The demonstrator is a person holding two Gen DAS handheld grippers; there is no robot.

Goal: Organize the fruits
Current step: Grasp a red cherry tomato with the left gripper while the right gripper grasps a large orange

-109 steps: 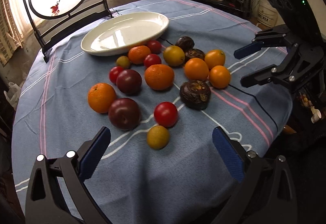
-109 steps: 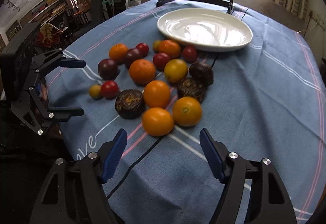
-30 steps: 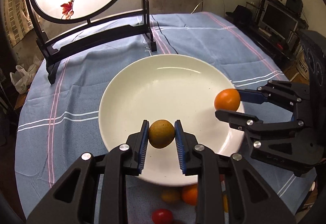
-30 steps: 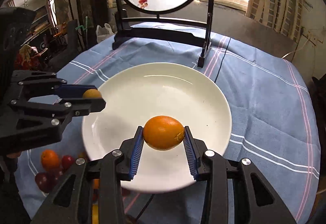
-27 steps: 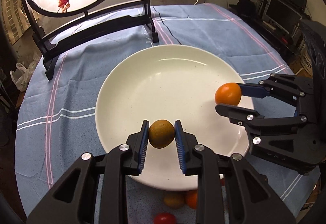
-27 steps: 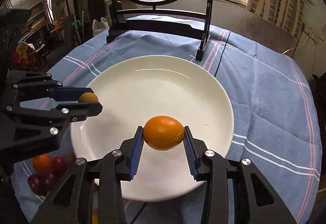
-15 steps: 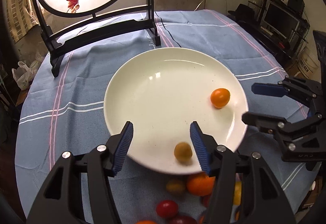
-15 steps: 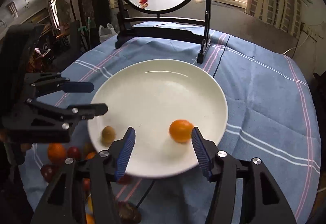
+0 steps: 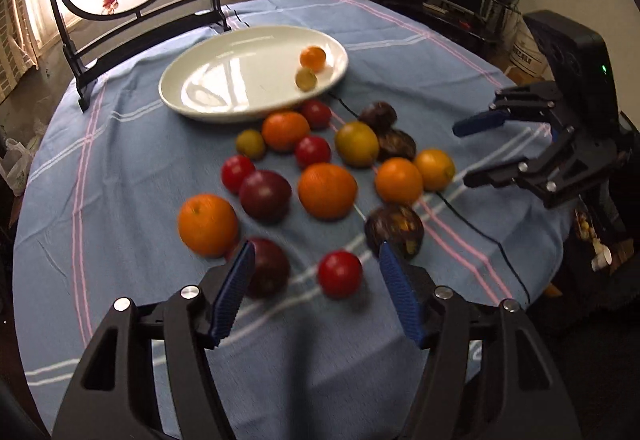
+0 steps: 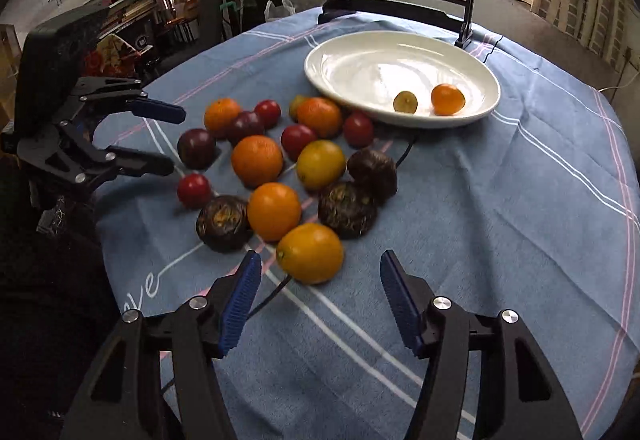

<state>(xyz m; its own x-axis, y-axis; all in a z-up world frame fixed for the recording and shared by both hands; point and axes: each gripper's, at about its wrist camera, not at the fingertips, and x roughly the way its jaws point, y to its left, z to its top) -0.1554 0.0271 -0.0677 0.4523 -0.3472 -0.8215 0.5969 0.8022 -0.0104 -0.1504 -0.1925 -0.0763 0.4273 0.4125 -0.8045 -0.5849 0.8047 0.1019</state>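
— What has changed just now?

— Both grippers have let go and come back from the white plate (image 9: pixel 208 108). A moment ago each one held a fruit over it; now a small orange (image 9: pixel 313 58) and a small yellow-green fruit (image 9: pixel 306 79) lie inside the plate, near its right rim, close together but not touching.

— And the fingers?

— The left gripper (image 9: pixel 316 292) is wide open and holds nothing; a red fruit (image 9: pixel 340 274) sits on the worktop (image 9: pixel 120 200) just ahead, between its fingers. The right gripper (image 10: pixel 320 300) is also wide open and empty, with a yellow-orange citrus (image 10: pixel 310 253) just before it.

— So what does it mean for the task?

— I think the first two fruits are done, and many remain on the blue cloth beside the plate. Probably these two nearest ones are the next to take.
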